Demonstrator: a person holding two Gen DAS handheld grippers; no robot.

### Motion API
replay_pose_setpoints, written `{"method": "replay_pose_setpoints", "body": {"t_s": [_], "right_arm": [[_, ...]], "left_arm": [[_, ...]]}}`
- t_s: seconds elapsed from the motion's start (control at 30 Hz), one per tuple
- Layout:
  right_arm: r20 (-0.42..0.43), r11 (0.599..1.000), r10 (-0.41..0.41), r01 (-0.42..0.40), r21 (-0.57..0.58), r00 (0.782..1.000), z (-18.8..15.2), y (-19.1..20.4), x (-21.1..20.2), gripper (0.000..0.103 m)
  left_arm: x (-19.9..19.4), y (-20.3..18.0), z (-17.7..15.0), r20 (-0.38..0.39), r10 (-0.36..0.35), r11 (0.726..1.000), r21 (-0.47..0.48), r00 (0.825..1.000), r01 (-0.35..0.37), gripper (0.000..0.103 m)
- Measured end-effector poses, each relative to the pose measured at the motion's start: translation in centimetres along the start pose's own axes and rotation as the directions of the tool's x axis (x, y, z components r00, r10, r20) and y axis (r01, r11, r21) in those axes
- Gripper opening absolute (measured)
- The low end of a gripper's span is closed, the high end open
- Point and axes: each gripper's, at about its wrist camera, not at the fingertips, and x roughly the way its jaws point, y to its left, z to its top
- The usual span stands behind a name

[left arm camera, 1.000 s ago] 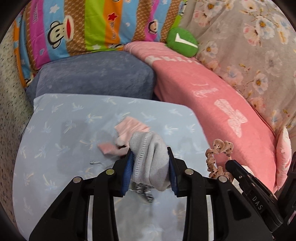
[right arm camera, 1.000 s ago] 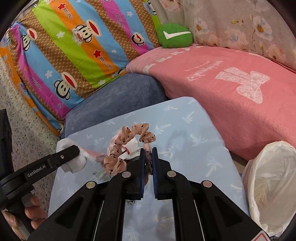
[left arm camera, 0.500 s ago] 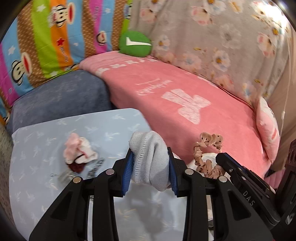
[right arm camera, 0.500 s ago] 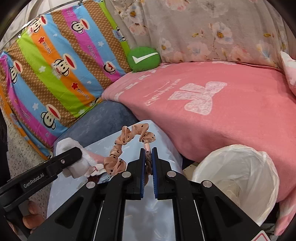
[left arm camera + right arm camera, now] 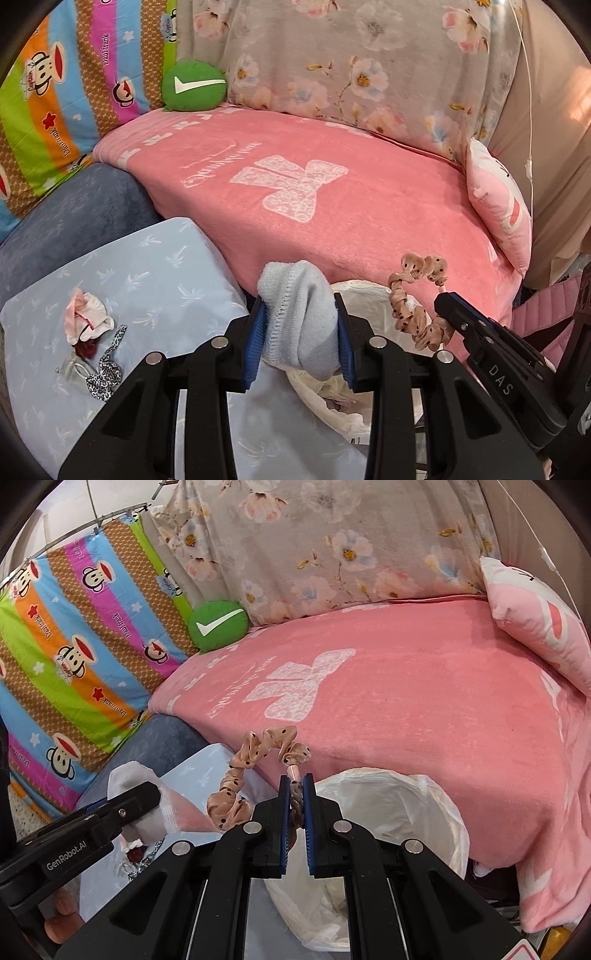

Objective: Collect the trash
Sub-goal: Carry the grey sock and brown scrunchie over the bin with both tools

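Observation:
My left gripper (image 5: pixel 300 325) is shut on a grey-white sock (image 5: pixel 301 317) and holds it over the near rim of a bin lined with a white bag (image 5: pixel 325 391). My right gripper (image 5: pixel 295 797) is shut on a tan polka-dot scrunchie headband (image 5: pixel 255 760), just above the bin's (image 5: pixel 391 834) left rim. The left gripper and its sock (image 5: pixel 147 805) show at the left of the right wrist view. The right gripper with the headband (image 5: pixel 417 310) shows at the right of the left wrist view.
A light blue pillow (image 5: pixel 155 266) holds a pink-white sock (image 5: pixel 86 321), a leopard hair tie (image 5: pixel 105 373) and small clutter. A pink blanket (image 5: pixel 332 192) covers the bed behind the bin. A green cushion (image 5: pixel 194 86) and a pink pillow (image 5: pixel 498 210) lie on it.
Both grippers have swung right from over the blue pillow to the bin, carrying the sock and the headband. The bin has come into the left wrist view.

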Motion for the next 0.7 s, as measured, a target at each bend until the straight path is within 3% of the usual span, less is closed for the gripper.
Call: {"method": "replay_pose_setpoints", "body": {"t_s": [0.37,0.7], "right_arm": [[-0.032,1.0,0.023,-0.024,-0.017,0.999,-1.4,1.4,1.0,0.007],[-0.094,0.995,0.062,-0.069,-0.07,0.994,-3.5,5.3,3.1,0.007]], "left_arm": [[-1.0,3.4,-0.8,-0.006,0.04,0.997,-0.065,0.999,-0.041,0.034],[0.2,8.8,-5.0,-0.101,0.07,0.984,-0.155,0.992,-0.085,0.036]]}}
